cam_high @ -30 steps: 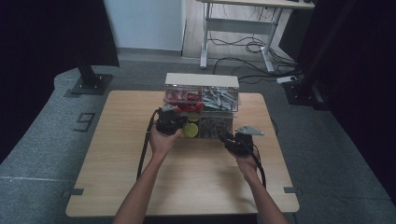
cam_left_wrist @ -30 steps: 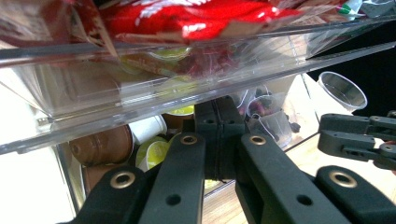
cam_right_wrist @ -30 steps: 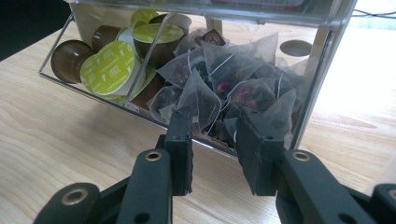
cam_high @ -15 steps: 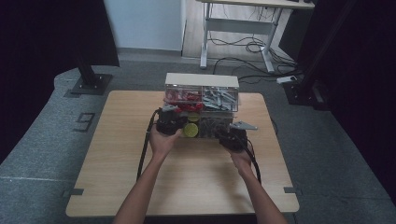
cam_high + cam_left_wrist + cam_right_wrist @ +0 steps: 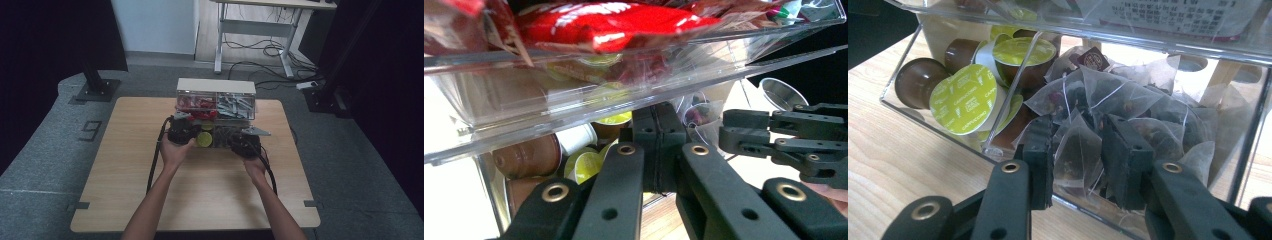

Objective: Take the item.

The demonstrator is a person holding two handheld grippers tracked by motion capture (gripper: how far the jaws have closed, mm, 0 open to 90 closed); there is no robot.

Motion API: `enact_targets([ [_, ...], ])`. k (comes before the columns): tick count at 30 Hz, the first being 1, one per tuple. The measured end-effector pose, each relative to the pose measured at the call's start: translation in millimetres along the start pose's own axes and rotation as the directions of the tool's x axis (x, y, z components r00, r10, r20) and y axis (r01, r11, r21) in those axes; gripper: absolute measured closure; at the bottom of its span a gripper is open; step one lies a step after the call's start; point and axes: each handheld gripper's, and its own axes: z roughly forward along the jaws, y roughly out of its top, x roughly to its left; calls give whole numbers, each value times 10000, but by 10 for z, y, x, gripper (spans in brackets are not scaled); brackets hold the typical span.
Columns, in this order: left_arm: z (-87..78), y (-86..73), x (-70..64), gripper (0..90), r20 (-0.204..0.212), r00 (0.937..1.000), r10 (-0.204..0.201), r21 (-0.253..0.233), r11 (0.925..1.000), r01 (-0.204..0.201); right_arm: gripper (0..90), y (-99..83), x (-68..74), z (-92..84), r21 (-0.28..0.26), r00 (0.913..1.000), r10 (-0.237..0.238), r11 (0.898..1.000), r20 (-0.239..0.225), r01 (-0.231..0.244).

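Tabletop clear organizer (image 5: 216, 100): capsules (image 5: 965, 97), tea bags (image 5: 1128, 110)

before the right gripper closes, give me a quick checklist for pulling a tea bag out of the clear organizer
1. Right gripper open, jaws on either side of a pyramid tea bag: ok.
2. Pads pressing on that tea bag: not ok, gaps on both sides.
3. Tea bag free of its neighbours: cannot tell, the bags are piled together.
4. Left gripper shut, at the clear organizer front by the coffee capsules: ok.
5. Organizer braced against sliding: cannot tell.
6. Open table in front for setting the bag down: ok.
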Motion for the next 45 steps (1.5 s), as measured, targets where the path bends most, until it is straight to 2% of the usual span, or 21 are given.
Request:
enact_targets([
  [6, 0, -1, -3, 900, 22, 10000, 38, 23, 10000, -38, 677, -16, -16, 62, 81, 10000, 63, 9999, 23, -64],
  [7, 2, -1, -7, 900, 33, 10000, 34, 28, 10000, -34, 747, -24, -13, 84, 142, 10000, -23, 9999, -66, 24],
  [9, 1, 1, -9, 900, 44, 10000, 50, 35, 10000, -50, 829, -28, -11, 94, 192, 9998, -72, 9998, -161, 75],
  [12, -2, 1, -12, 900, 49, 10000, 45, 20, 10000, -46, 890, -26, -28, 86, 219, 9993, 15, 9998, -379, -7],
  [16, -6, 2, -15, 900, 49, 10000, 36, 2, 10000, -36, 893, -8, -38, 41, 138, 9988, -87, 9999, -477, 94],
  [25, -10, 2, -25, 900, 48, 10000, 47, -6, 10000, -47, 894, 68, -34, -149, -623, 9982, -189, 9979, -563, 153],
  [37, -11, 3, -40, 900, 21, 10000, 79, -9, 10000, -79, 895, 159, -4, -327, -1026, 9973, -374, 9942, -639, 307],
  [45, -4, 8, -61, 900, 27, 9999, 101, -15, 9999, -101, 894, 150, 5, -356, -1073, 9969, -422, 9936, -659, 350],
])
